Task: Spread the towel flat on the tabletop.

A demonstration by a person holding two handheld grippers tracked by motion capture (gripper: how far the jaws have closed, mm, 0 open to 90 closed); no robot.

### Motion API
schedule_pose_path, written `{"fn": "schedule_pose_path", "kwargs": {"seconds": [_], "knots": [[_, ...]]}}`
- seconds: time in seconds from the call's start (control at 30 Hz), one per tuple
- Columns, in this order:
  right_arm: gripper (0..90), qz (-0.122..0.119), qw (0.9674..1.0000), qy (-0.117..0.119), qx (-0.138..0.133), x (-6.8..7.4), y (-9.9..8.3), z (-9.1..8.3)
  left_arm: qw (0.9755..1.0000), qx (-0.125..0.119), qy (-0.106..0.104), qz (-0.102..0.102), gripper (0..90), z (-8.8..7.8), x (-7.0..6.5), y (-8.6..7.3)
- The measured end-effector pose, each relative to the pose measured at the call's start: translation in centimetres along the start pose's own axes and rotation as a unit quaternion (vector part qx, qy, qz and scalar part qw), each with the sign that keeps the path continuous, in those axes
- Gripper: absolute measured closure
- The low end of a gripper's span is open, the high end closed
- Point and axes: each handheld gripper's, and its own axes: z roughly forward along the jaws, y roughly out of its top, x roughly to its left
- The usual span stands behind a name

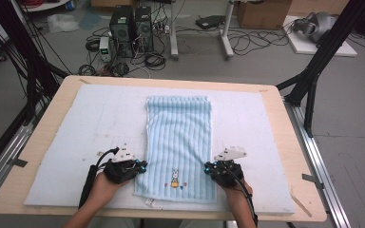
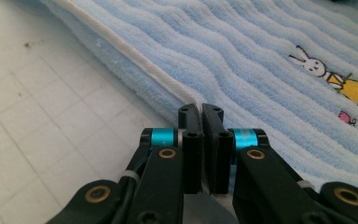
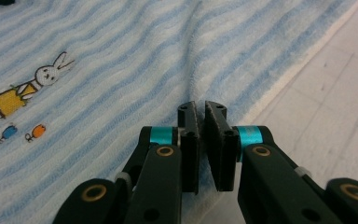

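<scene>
From above, we see the blue striped towel (image 1: pixel 178 145) lying flat along the middle of the white mat (image 1: pixel 76 142), our left gripper (image 1: pixel 141 167) at its left edge and our right gripper (image 1: pixel 209 168) at its right edge, both near the close end.

Along the left gripper (image 2: pixel 201 109), the jaws are pressed together, pinching the towel's (image 2: pixel 242 65) hem.

Along the right gripper (image 3: pixel 200 106), the jaws are likewise closed on the towel's (image 3: pixel 121 70) edge, beside the rabbit picture (image 3: pixel 32 84).

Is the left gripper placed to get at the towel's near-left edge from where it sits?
Probably yes: the left gripper sits at the towel edge, jaws shut where the white hem meets them, nothing between.
</scene>
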Motion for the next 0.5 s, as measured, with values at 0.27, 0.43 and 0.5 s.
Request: {"fn": "schedule_pose_path", "kwargs": {"seconds": [0.27, 0.43, 0.5], "knots": [[83.4, -0.018, 0.9996, 0.019, 0.015, 1.9, -1.1, -1.4, 0.9995, 0.002, -0.028, -0.016, 86.2, -1.8, -1.2, -1.5], [84.4, -0.022, 0.9992, 0.028, 0.017, 2.8, -2.0, -2.4, 0.9988, 0.001, -0.04, -0.026, 85.8, -3.2, -1.9, -2.8], [86.4, -0.027, 0.9989, 0.032, 0.019, 3.2, -2.3, -2.7, 0.9985, 0.0, -0.045, -0.03, 85.7, -3.6, -2.2, -3.2]]}}
